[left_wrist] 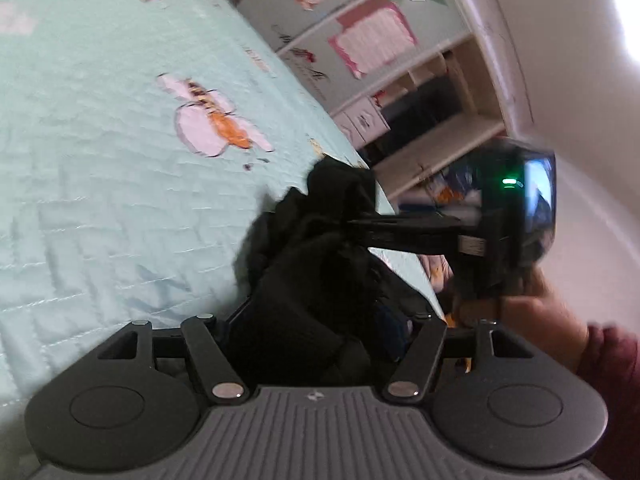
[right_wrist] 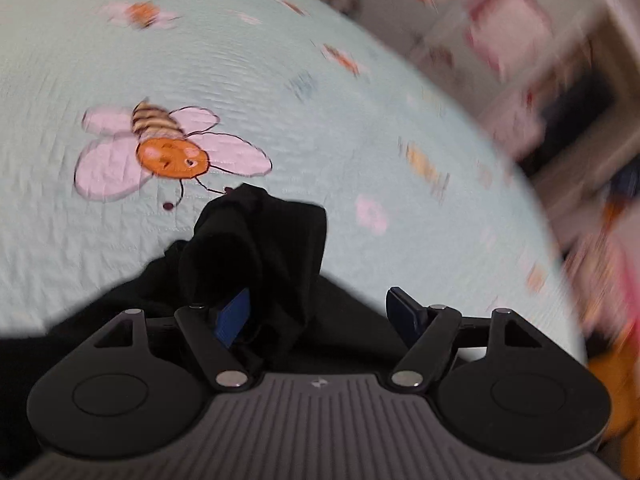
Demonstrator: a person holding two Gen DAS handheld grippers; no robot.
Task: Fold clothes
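Black garment (left_wrist: 304,264) is lying bunched on the bed's pale green quilt (left_wrist: 100,200), just beside the embroidered bee (right_wrist: 168,148), on the bee's near side toward both cameras.

Left gripper (left_wrist: 320,320): jaws are standing spread, dark cloth is sitting between them; whether the pads are pressing on it I cannot tell, since the fabric is hiding them.

Right gripper (right_wrist: 320,312): jaws are spread wide, a fold of the garment is draping over the blue pad (right_wrist: 234,316) on one side, the other pad is standing clear. Nothing pinched. In the left wrist view its fingers are reaching into the heap from the side away from the bee, with the person's hand (left_wrist: 548,304) behind.

Judgement: step in hand is getting the heap opened flat. Advice: be seeking a single edge or hem, not a wad; be pinching one layer per gripper, well apart, then be drawing the two away from each other, low over the quilt near the bee, so the cloth is spreading without twisting. Right wrist view is blurring; slower motion should help.
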